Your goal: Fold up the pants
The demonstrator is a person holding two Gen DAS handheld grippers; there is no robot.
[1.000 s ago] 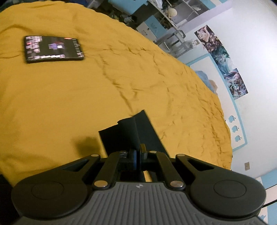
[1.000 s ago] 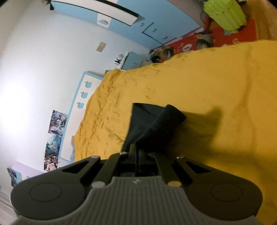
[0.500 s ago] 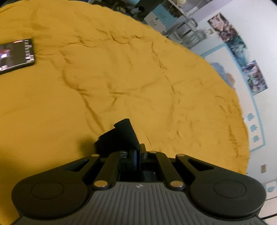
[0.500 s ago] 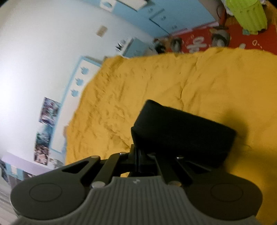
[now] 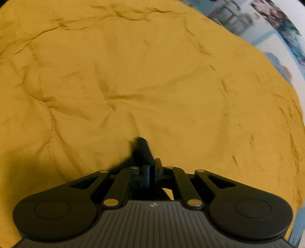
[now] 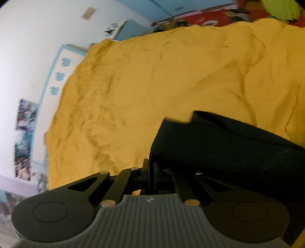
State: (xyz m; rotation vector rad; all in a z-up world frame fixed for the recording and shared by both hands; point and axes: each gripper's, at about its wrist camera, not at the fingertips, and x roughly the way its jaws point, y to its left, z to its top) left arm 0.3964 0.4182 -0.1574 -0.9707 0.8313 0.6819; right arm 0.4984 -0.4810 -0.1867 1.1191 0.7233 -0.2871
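Pants [image 5: 142,150] are seen in the left wrist view as a small dark roll of cloth, pinched at its near end by the left gripper [image 5: 152,168]. The fingers [image 5: 145,174] are drawn nearly together w/ only a thin strip of fabric between them. The cloth sticks up and fwd from the pinch, over the bed [image 5: 133,76], which is covered by a wrinkled mustard-yellow sheet. A dark shadow is cast on the sheet at lower left. The far right edge of the bed is bordered by a white wall with posters [image 5: 289,36]; that part is blurred.

In the right wrist view, a much larger part of the pants [image 6: 219,145] is shown: a broad black band, folded over, spreading from the centre to the right edge of the frame. One end is clamped by the right gripper [image 6: 150,167], its fingers [image 6: 145,167] closed tight on the fabric. Whether the band rests on the bed [image 6: 152,76] or is held just above it cannot be told. The left edge of the bed runs along a white wall w/ a blue-framed panel [image 6: 57,76] and posters [image 6: 25,118]. Beyond the far edge, a red floor mat [image 6: 209,19] and a lime-green object [image 6: 280,8] are visible.
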